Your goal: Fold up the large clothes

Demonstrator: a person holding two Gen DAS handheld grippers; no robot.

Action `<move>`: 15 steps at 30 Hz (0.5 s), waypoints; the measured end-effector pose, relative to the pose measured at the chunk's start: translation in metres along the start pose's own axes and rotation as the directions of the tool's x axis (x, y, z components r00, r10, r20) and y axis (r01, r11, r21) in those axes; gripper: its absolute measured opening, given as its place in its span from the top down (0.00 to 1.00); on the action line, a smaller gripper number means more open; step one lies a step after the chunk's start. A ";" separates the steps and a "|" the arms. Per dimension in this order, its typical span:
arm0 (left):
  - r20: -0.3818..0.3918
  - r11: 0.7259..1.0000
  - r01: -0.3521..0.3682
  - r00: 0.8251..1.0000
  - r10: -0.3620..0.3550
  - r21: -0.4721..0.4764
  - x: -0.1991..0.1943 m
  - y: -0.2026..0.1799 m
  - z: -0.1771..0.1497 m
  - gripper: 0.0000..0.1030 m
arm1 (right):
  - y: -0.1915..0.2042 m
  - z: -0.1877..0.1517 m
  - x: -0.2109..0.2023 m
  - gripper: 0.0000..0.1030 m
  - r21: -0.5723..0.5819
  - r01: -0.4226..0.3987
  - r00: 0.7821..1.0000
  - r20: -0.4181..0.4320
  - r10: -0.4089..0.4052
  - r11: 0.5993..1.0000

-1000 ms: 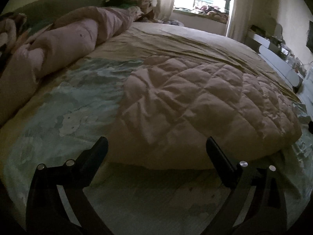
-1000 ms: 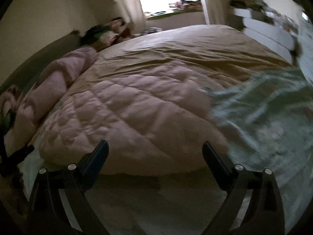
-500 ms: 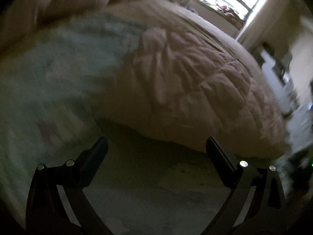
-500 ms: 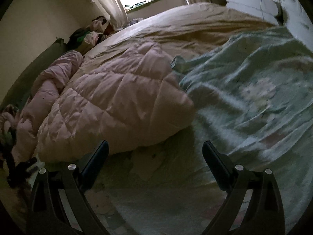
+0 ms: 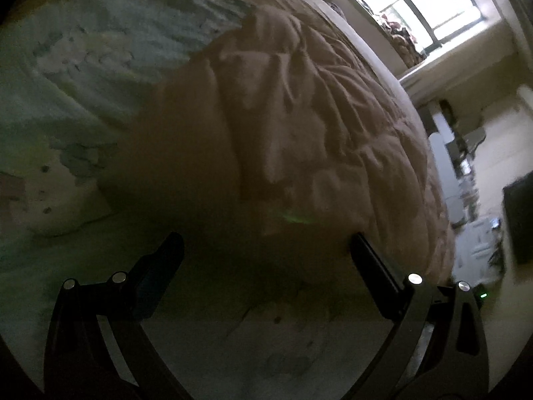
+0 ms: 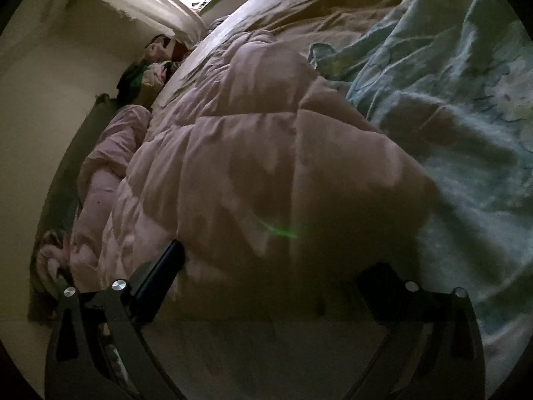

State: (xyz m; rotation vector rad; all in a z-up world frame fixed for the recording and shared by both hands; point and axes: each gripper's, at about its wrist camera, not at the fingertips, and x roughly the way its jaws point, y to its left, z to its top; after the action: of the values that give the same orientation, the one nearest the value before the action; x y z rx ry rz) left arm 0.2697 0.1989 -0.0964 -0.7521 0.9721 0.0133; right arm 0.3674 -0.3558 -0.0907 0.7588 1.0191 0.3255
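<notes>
Bedroom surroundings, both views tilted.

A pale green floral sheet point(image 6: 466, 106) fills the right of the right-wrist view; a tan bedspread point(image 6: 326, 6) runs along the top. A bundled pink blanket point(image 6: 106, 166) lies at left, clothes heaped point(image 6: 146, 70) above it. In the left-wrist view, a bright window point(image 5: 429, 3) sits upper right, a dark screen point(image 5: 519, 216) at right.

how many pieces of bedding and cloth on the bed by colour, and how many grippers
Pink quilted garment: 1
Pink bunched quilt by the wall: 1
Pale green printed sheet: 1
Tan bedspread: 1
Hand-held gripper: 2, left hand-held gripper and right hand-held gripper, both open
Total: 6
</notes>
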 end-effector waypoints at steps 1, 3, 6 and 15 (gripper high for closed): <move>0.005 1.000 0.017 1.000 -0.017 -0.021 0.003 0.002 0.003 0.09 | -0.001 0.003 0.003 0.04 0.010 -0.007 1.000 -0.003 0.007 1.000; 0.005 0.998 0.041 0.999 -0.041 -0.057 0.007 0.005 0.007 0.09 | -0.004 0.008 0.007 0.04 0.044 -0.031 1.000 -0.003 0.031 0.999; 0.022 0.984 0.114 0.993 -0.113 -0.136 0.015 0.014 0.014 0.08 | -0.012 0.016 0.014 0.04 0.106 -0.076 0.997 0.000 0.076 0.992; 0.112 0.938 0.225 0.973 -0.202 -0.262 0.037 0.022 0.031 0.08 | -0.003 0.026 0.021 0.17 0.091 -0.057 0.998 0.028 0.055 0.994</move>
State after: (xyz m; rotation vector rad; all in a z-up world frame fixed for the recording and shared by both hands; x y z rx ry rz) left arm 0.3067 0.2216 -0.1258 -1.1021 0.8131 -0.0106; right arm 0.3996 -0.3563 -0.0982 0.8734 0.9950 0.3180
